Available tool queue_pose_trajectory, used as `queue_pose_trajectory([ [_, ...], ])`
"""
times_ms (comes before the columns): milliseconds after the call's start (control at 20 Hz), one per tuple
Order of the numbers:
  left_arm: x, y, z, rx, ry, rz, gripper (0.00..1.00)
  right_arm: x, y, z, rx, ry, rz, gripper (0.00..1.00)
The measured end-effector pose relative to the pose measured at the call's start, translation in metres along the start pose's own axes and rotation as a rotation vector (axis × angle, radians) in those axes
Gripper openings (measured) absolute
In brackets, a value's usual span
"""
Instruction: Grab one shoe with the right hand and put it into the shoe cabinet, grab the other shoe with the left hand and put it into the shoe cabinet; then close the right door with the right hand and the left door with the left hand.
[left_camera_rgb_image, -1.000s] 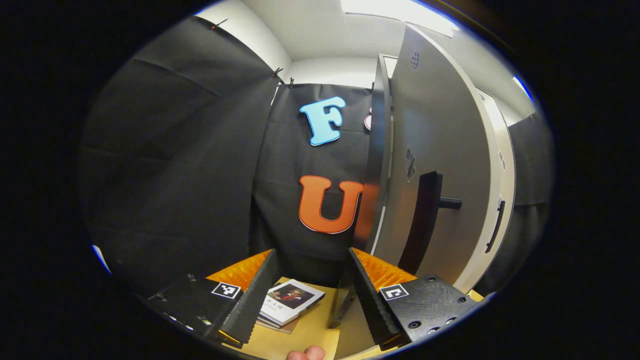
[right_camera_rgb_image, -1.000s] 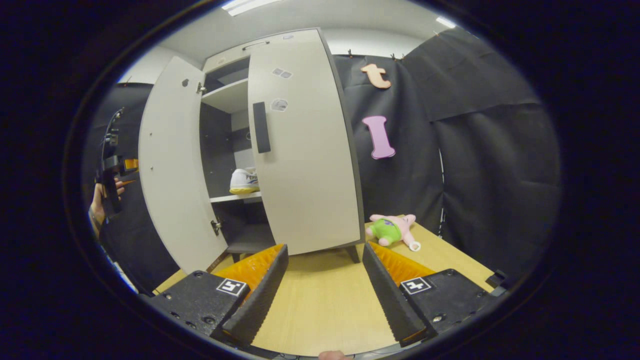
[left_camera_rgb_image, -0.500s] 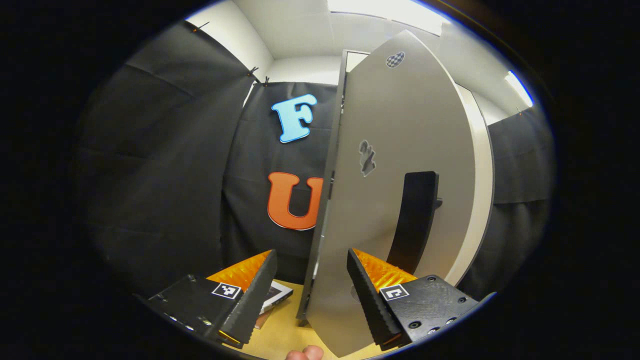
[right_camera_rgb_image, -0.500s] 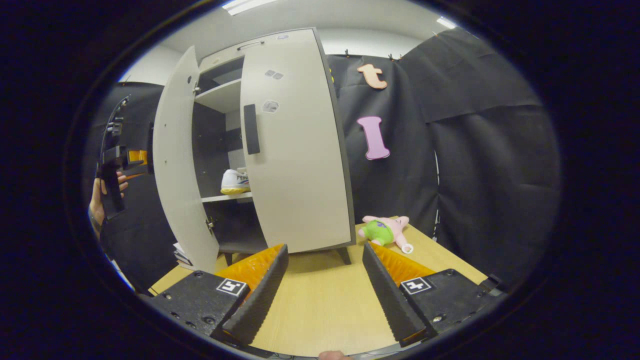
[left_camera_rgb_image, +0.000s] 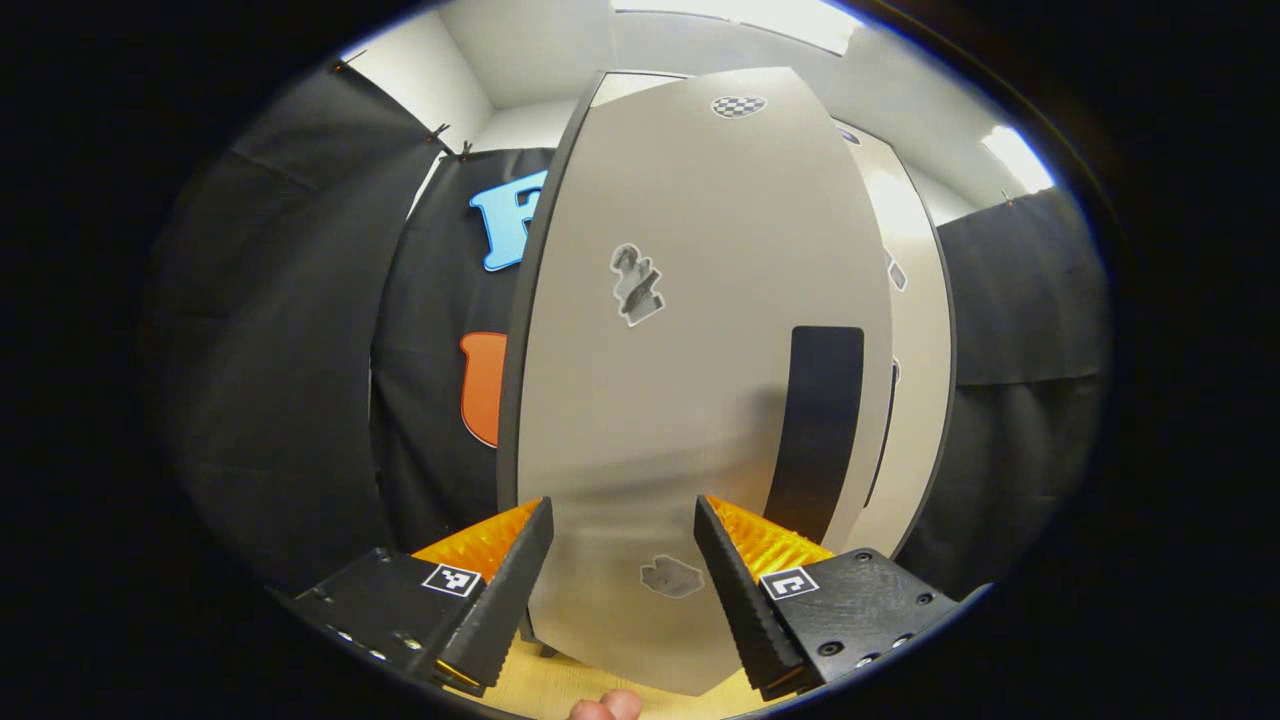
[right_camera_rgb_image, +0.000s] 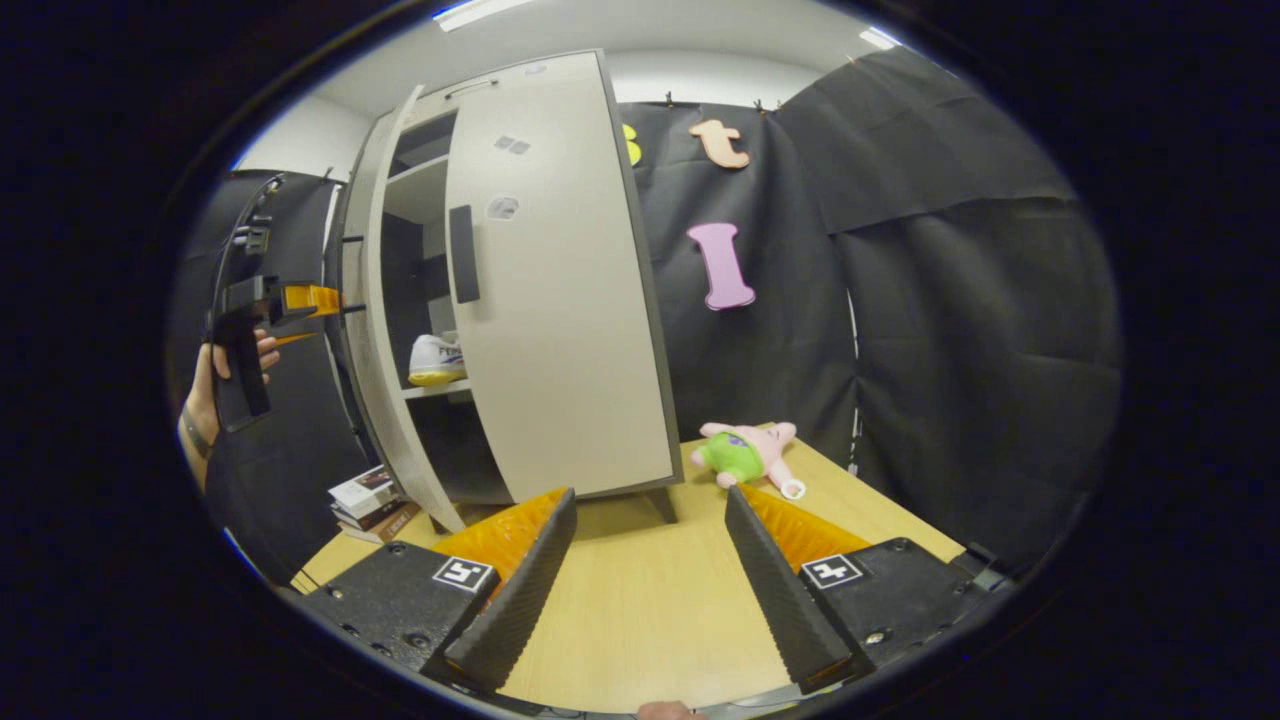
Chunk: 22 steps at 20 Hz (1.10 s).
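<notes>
The pale shoe cabinet (right_camera_rgb_image: 560, 330) stands on the wooden table. Its right door (right_camera_rgb_image: 545, 290) is nearly closed and its left door (right_camera_rgb_image: 372, 330) stands partly open. A white shoe (right_camera_rgb_image: 437, 359) rests on the shelf in the gap between them. In the left gripper view the left door (left_camera_rgb_image: 690, 380) is close in front, its dark handle (left_camera_rgb_image: 818, 430) at the right. My left gripper (left_camera_rgb_image: 622, 575) is open right at the door's face; in the right gripper view the left gripper (right_camera_rgb_image: 290, 300) sits at the door's outer side, held by a hand (right_camera_rgb_image: 205, 400). My right gripper (right_camera_rgb_image: 648, 590) is open above the table.
A pink and green plush toy (right_camera_rgb_image: 745, 452) lies on the table (right_camera_rgb_image: 640, 610) right of the cabinet. A stack of books (right_camera_rgb_image: 365, 495) lies on the table left of the cabinet. Black cloth walls close in the booth on all sides.
The left door has swung towards closed with the left gripper at its outer face. The gap showing the shoe has narrowed. The right gripper view has shifted slightly right.
</notes>
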<state>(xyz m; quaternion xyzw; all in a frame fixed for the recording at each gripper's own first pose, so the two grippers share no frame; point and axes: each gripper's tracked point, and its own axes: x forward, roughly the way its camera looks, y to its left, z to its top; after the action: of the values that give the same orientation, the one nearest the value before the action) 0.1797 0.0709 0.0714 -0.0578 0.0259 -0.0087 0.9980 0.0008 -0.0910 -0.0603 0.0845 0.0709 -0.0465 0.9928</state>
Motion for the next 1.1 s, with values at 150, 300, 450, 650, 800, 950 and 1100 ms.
queue_pose_trajectory([
  [150, -0.001, 0.002, 0.001, 0.010, -0.013, 0.015, 0.86, -0.001, -0.013, 0.004, 0.009, -0.010, -0.028, 0.97],
  [300, -0.011, 0.015, 0.005, 0.017, -0.032, 0.044, 0.86, -0.002, -0.021, 0.007, 0.007, -0.018, -0.043, 0.93],
  [450, -0.033, 0.018, 0.004, 0.028, -0.035, 0.040, 0.86, -0.003, -0.022, 0.007, 0.002, -0.020, -0.046, 0.93],
  [650, -0.076, 0.004, -0.020, 0.038, -0.014, 0.002, 0.87, -0.004, -0.013, 0.007, 0.000, -0.018, -0.028, 0.93],
  [800, -0.117, -0.016, -0.053, 0.028, 0.035, -0.029, 0.87, -0.008, 0.001, 0.010, -0.008, -0.031, -0.001, 0.97],
  [950, -0.153, -0.035, -0.079, 0.025, 0.051, -0.045, 0.87, -0.012, 0.020, 0.010, -0.033, -0.035, 0.036, 0.93],
  [1100, -0.181, -0.036, -0.097, 0.071, 0.031, -0.002, 0.87, -0.019, 0.035, 0.010, -0.054, -0.050, 0.055, 0.97],
])
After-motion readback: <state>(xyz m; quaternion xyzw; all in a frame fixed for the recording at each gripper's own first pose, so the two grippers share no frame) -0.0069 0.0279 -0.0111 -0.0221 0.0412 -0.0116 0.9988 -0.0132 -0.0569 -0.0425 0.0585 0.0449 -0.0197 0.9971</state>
